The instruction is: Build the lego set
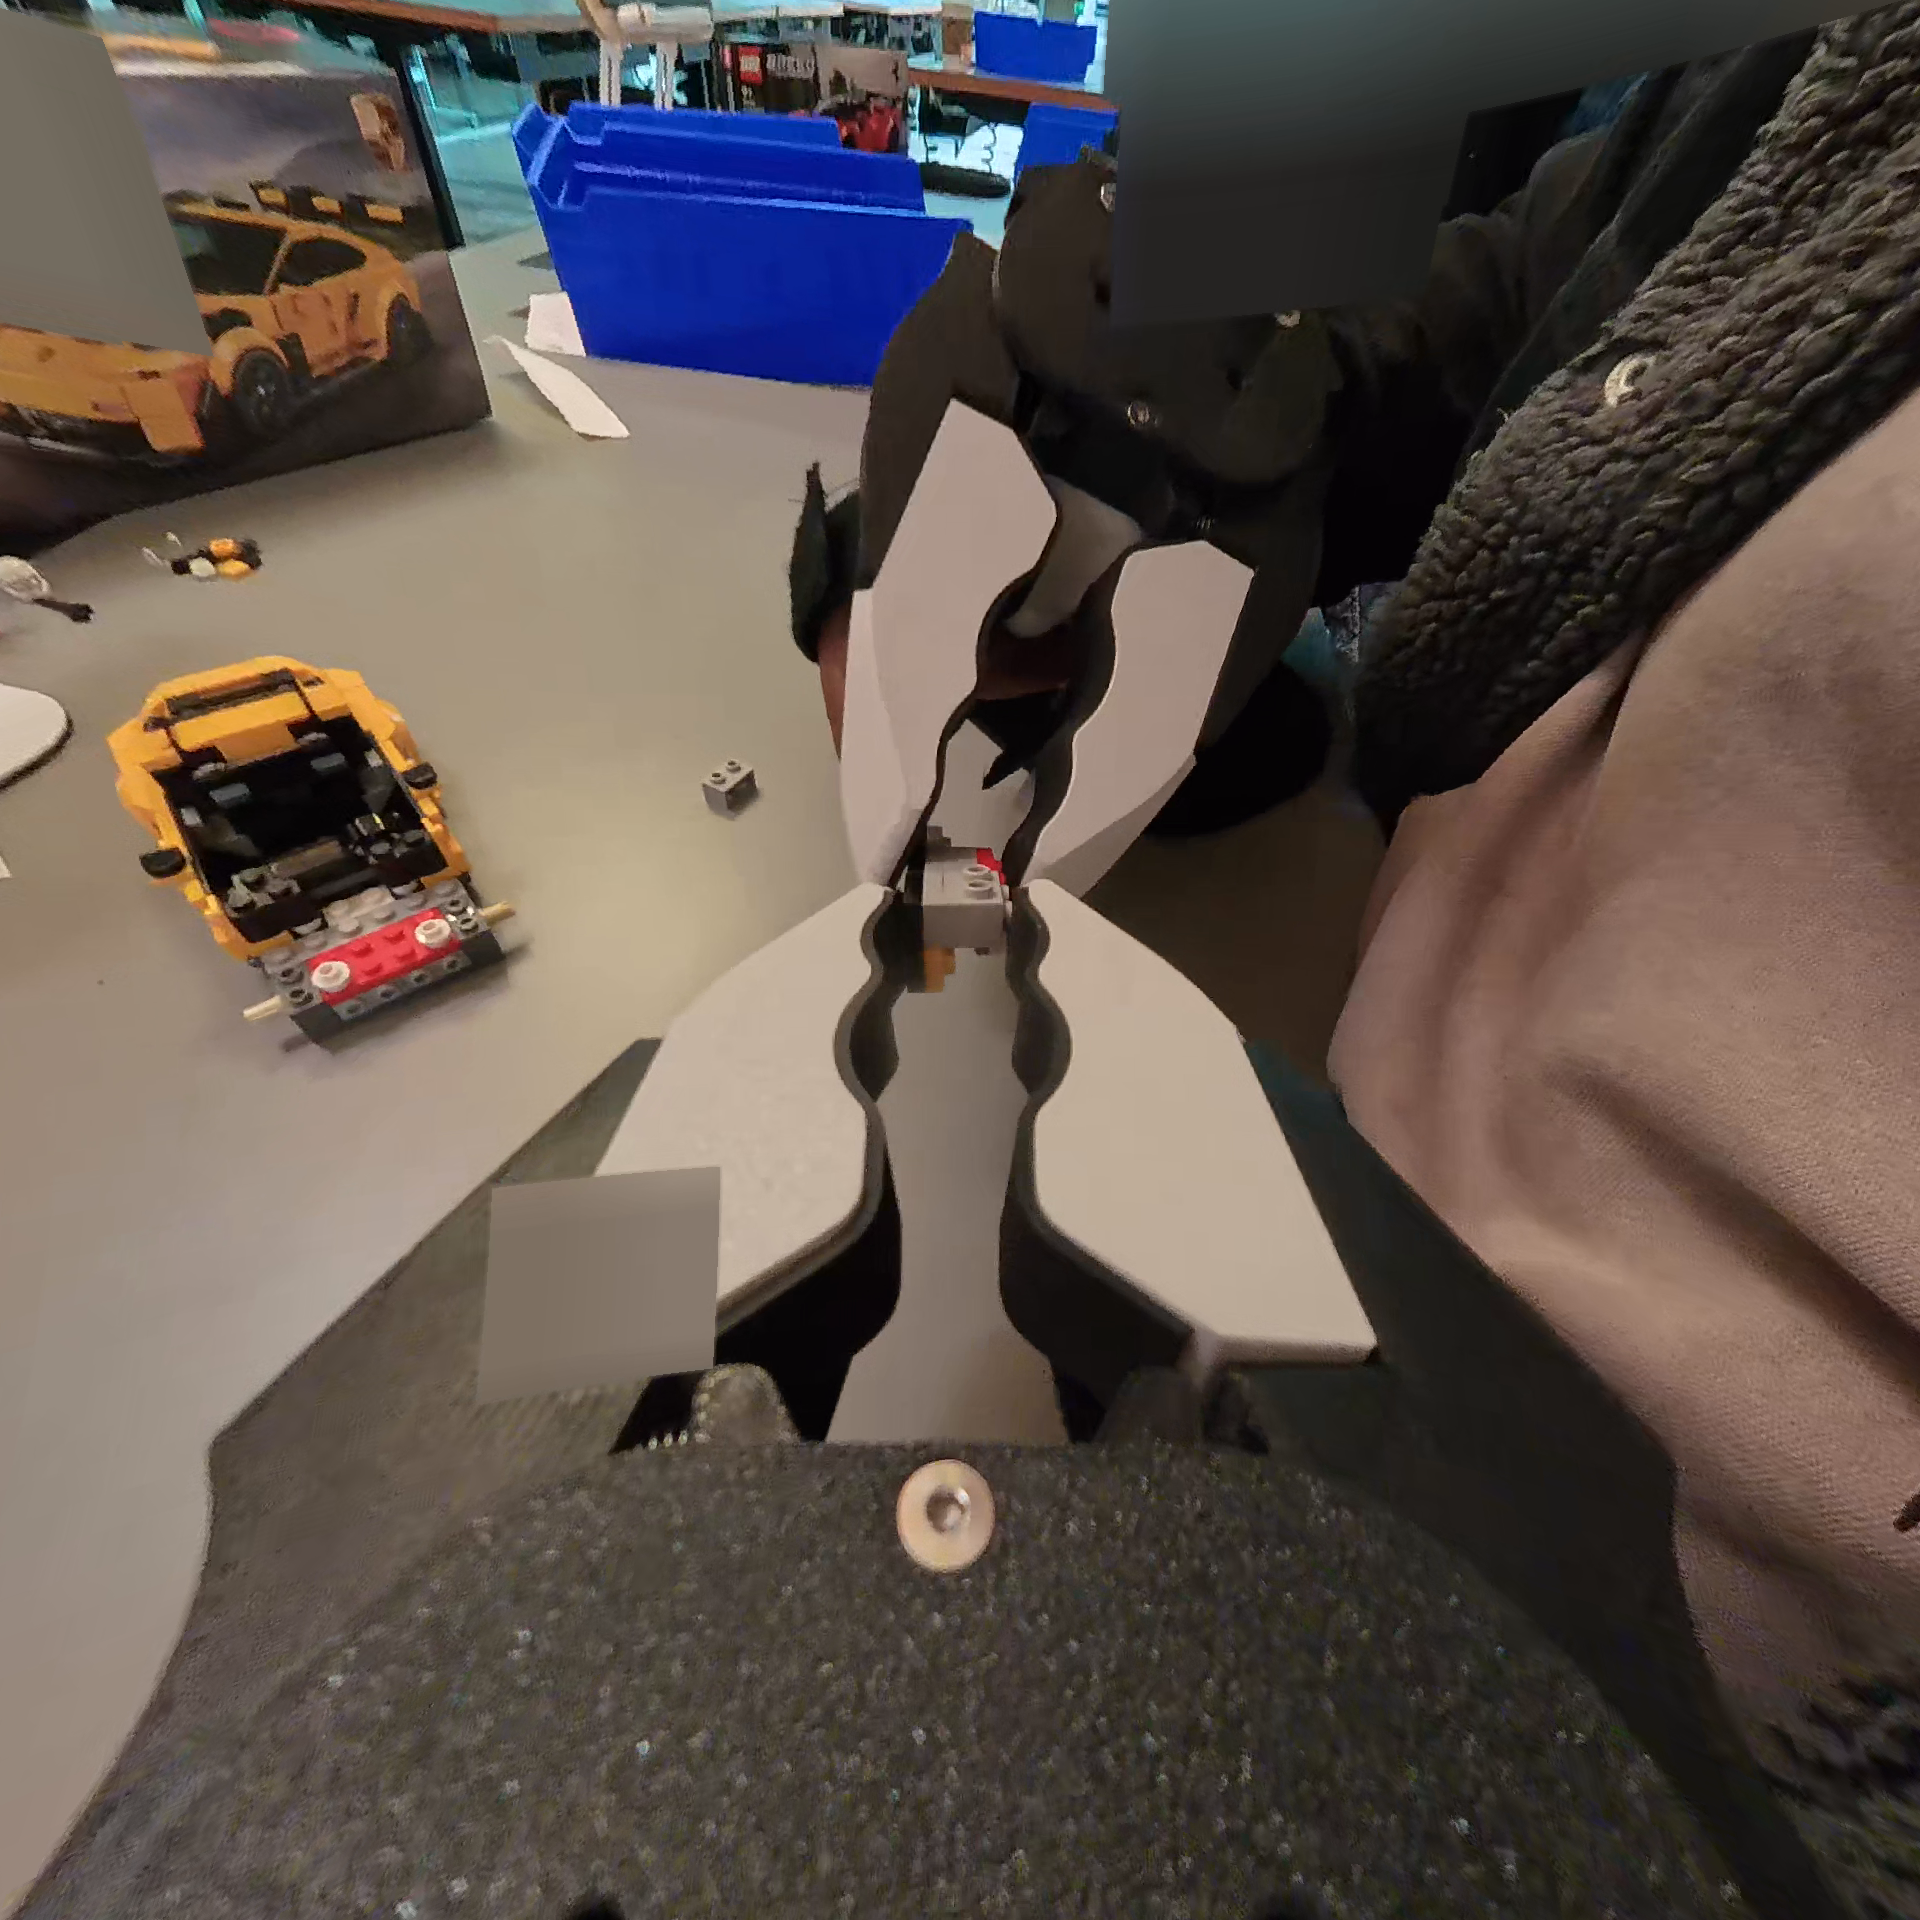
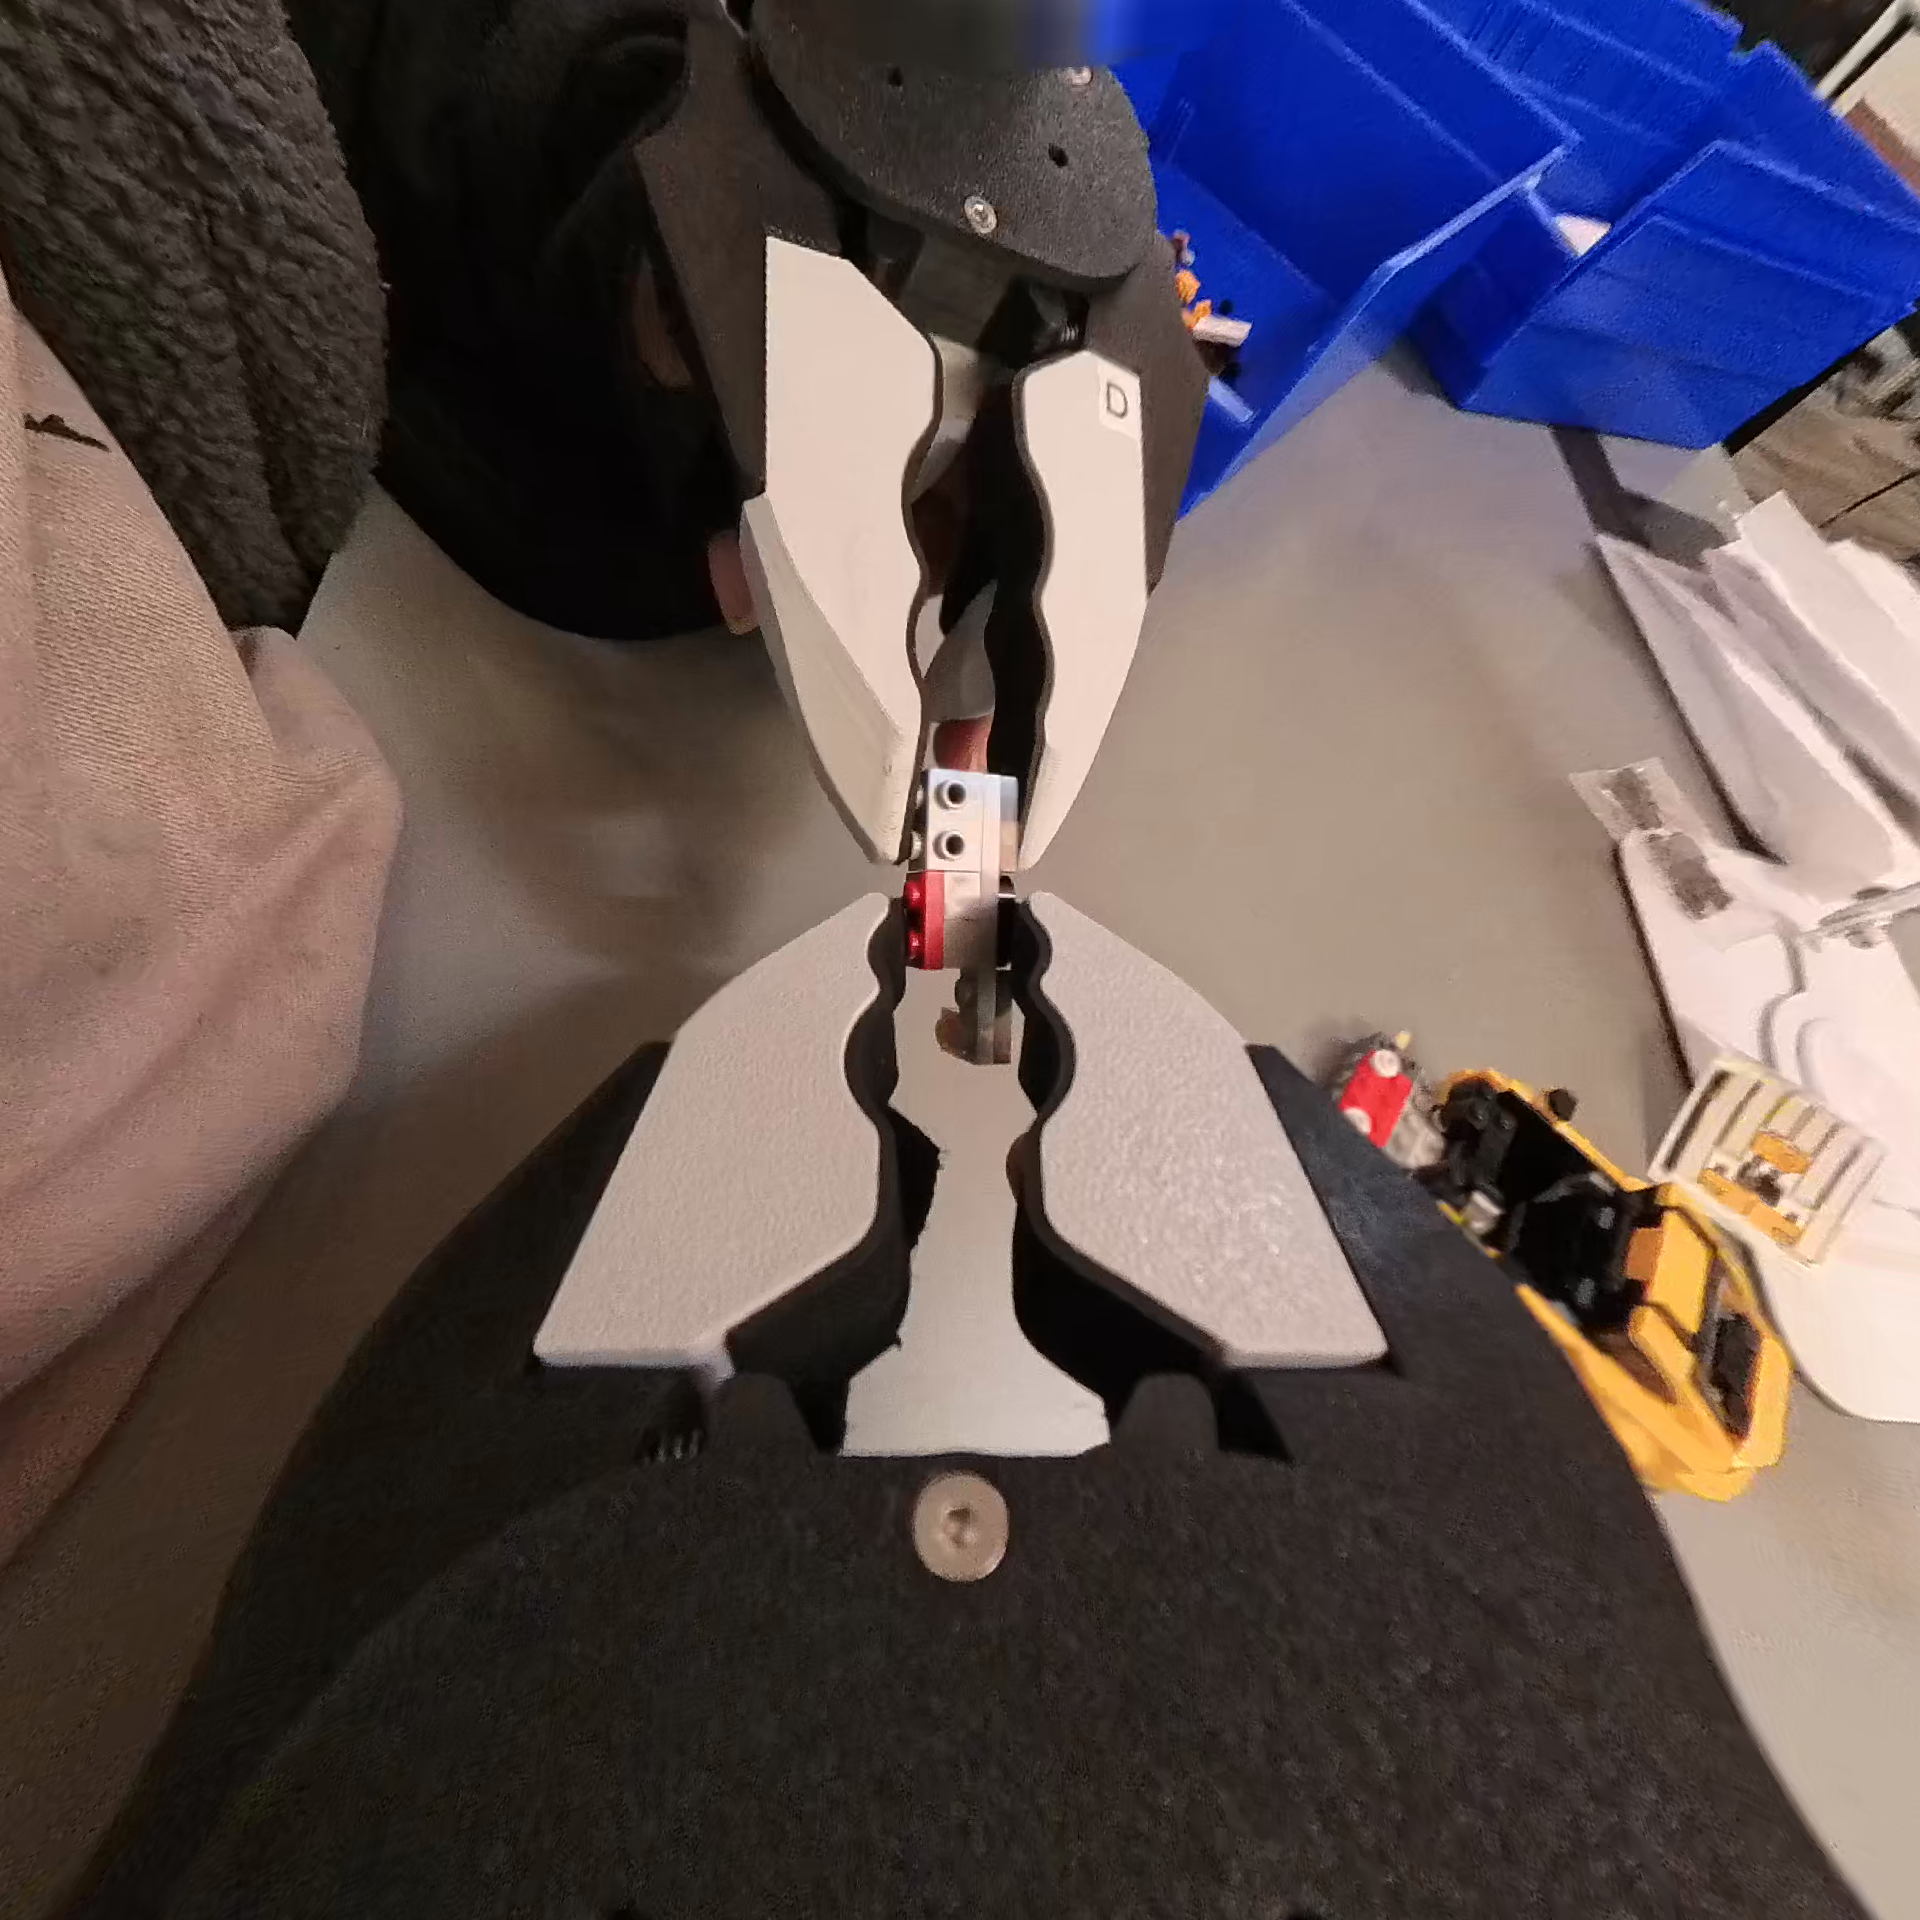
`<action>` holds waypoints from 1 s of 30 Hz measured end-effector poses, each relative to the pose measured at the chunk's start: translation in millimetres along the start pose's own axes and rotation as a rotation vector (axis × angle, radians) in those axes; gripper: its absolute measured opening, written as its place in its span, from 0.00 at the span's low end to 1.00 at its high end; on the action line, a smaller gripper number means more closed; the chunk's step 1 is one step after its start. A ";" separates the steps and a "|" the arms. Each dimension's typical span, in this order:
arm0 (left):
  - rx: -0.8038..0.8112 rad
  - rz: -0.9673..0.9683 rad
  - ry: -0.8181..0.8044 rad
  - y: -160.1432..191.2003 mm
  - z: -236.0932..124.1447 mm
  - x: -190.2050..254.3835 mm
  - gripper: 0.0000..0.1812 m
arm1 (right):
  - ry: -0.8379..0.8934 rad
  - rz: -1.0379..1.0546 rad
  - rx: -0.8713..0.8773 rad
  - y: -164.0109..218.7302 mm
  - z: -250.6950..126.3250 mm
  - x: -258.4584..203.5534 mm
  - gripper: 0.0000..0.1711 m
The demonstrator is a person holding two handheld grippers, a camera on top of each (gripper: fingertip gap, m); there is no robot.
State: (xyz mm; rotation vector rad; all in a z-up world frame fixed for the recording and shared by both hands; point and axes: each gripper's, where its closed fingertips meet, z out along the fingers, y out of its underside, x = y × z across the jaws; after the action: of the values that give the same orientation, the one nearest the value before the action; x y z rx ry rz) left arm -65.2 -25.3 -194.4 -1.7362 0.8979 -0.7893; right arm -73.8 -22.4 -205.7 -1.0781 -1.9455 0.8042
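My two grippers meet tip to tip above the grey table (image 1: 582,582), near the person's body. My left gripper (image 1: 956,906) is shut on the grey end of a small brick assembly (image 1: 971,904), which has an orange bit below. My right gripper (image 1: 961,847) comes in from above and is shut on the assembly's red end. In the right wrist view, my right gripper (image 2: 956,923) clamps the red-and-grey part (image 2: 935,923), and my left gripper (image 2: 961,831) clamps the light grey brick (image 2: 961,821). The half-built yellow car (image 1: 301,831) sits on the table to the left and also shows in the right wrist view (image 2: 1621,1268).
A loose dark grey brick (image 1: 730,784) lies between the car and the grippers. A few small pieces (image 1: 213,556) lie near the set's box (image 1: 239,291). Blue bins (image 1: 727,239) stand at the back. White bags and paper sheets (image 2: 1766,727) lie beyond the car. The person's torso (image 1: 1662,1039) is close by. My left and right fingertips are right by each other.
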 end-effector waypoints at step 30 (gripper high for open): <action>-0.406 -0.104 0.009 64.7 10.4 -27.9 0.06 | -0.054 0.470 -0.412 93.1 -49.3 44.6 0.15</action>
State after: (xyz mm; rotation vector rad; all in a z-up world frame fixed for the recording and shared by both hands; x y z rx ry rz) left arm -84.3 -12.1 -261.7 -2.1481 1.0332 -0.7163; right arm -10.6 66.3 -240.8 -1.8229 -1.9777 0.6887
